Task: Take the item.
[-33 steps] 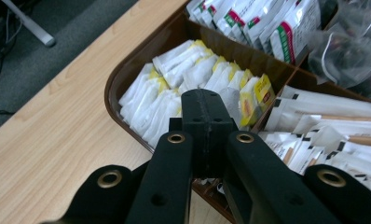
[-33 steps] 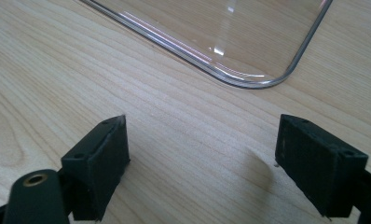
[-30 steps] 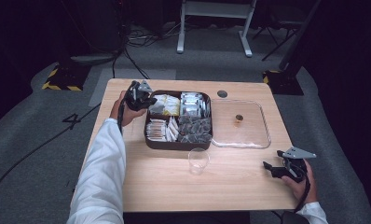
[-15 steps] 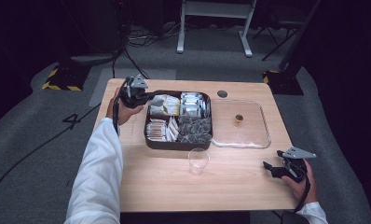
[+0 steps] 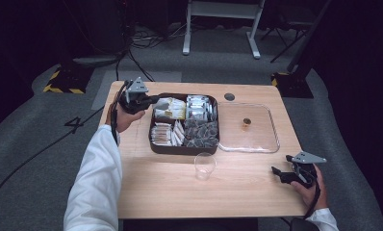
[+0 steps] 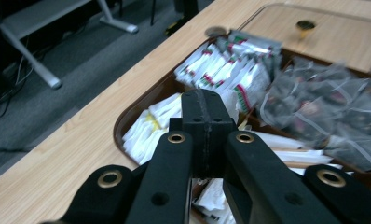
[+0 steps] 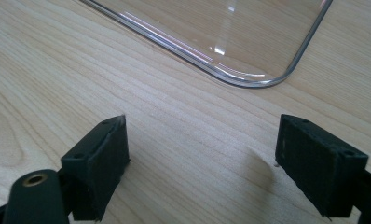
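Dark studio, grey carpet, cables and a stand leg at the top of the high view; light wood bench in the middle. Dark compartment tray sits upper centre of the bench, holding white packets with yellow print at its upper left, red-green printed sachets upper right, dark mesh bags lower right. Clear lid lies flat just right of the tray, small brown knob at its centre. Clear plastic cup stands upright below the tray, apart from it. Versus a second ago: left tongs have moved up and left off the tray's upper-left compartment and now sit at the tray's left rim, tips pointing right over the packets; nothing else shifted. Left tongs clenched, pads pressed together, nothing seen between them in the left gripper view. Right tongs unmoved at lower right of the bench, released, pads wide apart over bare wood near the lid's corner. Mesh bags blurred in the left gripper view; the tray's near part is hidden behind the tongs; person's sleeve cut off at bottom edge.
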`<action>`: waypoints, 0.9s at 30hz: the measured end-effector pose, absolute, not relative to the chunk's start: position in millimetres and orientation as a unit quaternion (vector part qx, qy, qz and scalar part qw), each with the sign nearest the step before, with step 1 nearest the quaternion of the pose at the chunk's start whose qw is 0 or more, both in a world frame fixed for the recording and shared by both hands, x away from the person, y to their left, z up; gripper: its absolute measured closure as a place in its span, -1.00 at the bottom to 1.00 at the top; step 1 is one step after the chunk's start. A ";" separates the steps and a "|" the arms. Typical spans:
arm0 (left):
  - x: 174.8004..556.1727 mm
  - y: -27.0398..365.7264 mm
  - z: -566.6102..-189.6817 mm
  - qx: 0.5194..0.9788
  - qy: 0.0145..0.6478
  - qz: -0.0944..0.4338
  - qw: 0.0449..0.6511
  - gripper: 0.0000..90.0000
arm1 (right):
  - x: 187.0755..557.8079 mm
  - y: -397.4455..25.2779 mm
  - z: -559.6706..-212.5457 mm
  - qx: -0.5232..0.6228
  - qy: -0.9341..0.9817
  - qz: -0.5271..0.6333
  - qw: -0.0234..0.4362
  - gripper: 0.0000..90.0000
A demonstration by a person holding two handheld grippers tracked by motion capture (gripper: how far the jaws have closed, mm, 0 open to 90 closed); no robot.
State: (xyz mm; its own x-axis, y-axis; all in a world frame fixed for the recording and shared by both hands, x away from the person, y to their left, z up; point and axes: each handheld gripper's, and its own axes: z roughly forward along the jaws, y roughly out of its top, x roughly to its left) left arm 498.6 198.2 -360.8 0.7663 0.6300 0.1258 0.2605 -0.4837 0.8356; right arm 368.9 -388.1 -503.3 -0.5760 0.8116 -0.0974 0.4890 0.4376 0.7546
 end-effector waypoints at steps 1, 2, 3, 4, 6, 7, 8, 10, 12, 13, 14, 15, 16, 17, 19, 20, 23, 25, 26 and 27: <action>495.8 198.8 -359.6 0.832 0.264 0.212 0.439 1.00 | 368.9 -388.1 -503.3 0.399 0.816 0.350 0.230 -0.61; 493.1 199.7 -358.3 0.831 0.262 0.214 0.442 1.00 | 368.9 -388.1 -503.3 0.399 0.816 0.350 0.230 -0.61; 490.4 200.2 -357.4 0.830 0.260 0.213 0.445 1.00 | 368.9 -388.0 -503.3 0.399 0.816 0.350 0.230 -0.61; 488.6 200.2 -357.0 0.830 0.260 0.212 0.446 1.00 | 369.0 -388.1 -503.3 0.399 0.816 0.350 0.230 -0.61; 485.7 200.5 -356.0 0.829 0.258 0.214 0.448 1.00 | 369.2 -388.2 -503.3 0.399 0.816 0.350 0.229 -0.61; 481.3 200.8 -353.9 0.829 0.253 0.214 0.451 1.00 | 369.2 -388.3 -503.3 0.399 0.816 0.350 0.229 -0.61; 479.3 200.0 -353.8 0.829 0.252 0.210 0.453 1.00 | 369.2 -388.3 -503.3 0.399 0.816 0.350 0.229 -0.61; 475.1 197.9 -353.0 0.832 0.246 0.211 0.449 1.00 | 369.1 -388.2 -503.3 0.399 0.816 0.350 0.229 -0.61; 472.9 196.9 -352.7 0.833 0.245 0.210 0.449 1.00 | 369.1 -388.2 -503.3 0.399 0.816 0.350 0.229 -0.61; 468.3 195.3 -351.4 0.833 0.241 0.211 0.452 1.00 | 369.2 -388.2 -503.3 0.400 0.816 0.350 0.229 -0.61; 468.3 195.3 -351.4 0.833 0.241 0.211 0.452 1.00 | 369.2 -388.2 -503.3 0.400 0.816 0.350 0.229 -0.61; 463.5 193.9 -349.9 0.832 0.236 0.207 0.457 1.00 | 369.1 -388.2 -503.3 0.400 0.816 0.350 0.229 -0.61; 463.5 193.9 -349.9 0.832 0.236 0.207 0.457 1.00 | 369.1 -388.2 -503.3 0.400 0.816 0.350 0.229 -0.61; 460.0 193.3 -348.3 0.831 0.231 0.200 0.464 1.00 | 369.1 -388.2 -503.3 0.399 0.816 0.350 0.229 -0.61; 456.7 192.3 -346.7 0.831 0.226 0.198 0.468 1.00 | 369.2 -388.2 -503.3 0.399 0.816 0.350 0.229 -0.61; 453.6 191.0 -345.6 0.831 0.223 0.198 0.470 1.00 | 369.2 -388.2 -503.3 0.400 0.816 0.350 0.229 -0.61; 446.9 187.2 -343.4 0.833 0.212 0.194 0.473 1.00 | 369.3 -388.3 -503.3 0.400 0.816 0.349 0.229 -0.61; 440.1 181.9 -341.9 0.835 0.202 0.190 0.474 1.00 | 369.2 -388.3 -503.3 0.399 0.816 0.350 0.229 -0.61; 437.7 179.9 -341.2 0.837 0.197 0.190 0.474 1.00 | 369.2 -388.3 -503.3 0.399 0.816 0.350 0.229 -0.61; 437.7 179.9 -341.2 0.837 0.197 0.190 0.474 1.00 | 369.2 -388.2 -503.3 0.400 0.816 0.350 0.229 -0.61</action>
State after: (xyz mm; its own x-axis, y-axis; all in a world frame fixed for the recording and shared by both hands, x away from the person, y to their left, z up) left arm 437.7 179.9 -341.2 0.8500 0.5102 0.1307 0.1501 -0.4726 0.8684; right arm 369.2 -388.2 -503.3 -0.5761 0.8120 -0.0935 0.4918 0.4357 0.7539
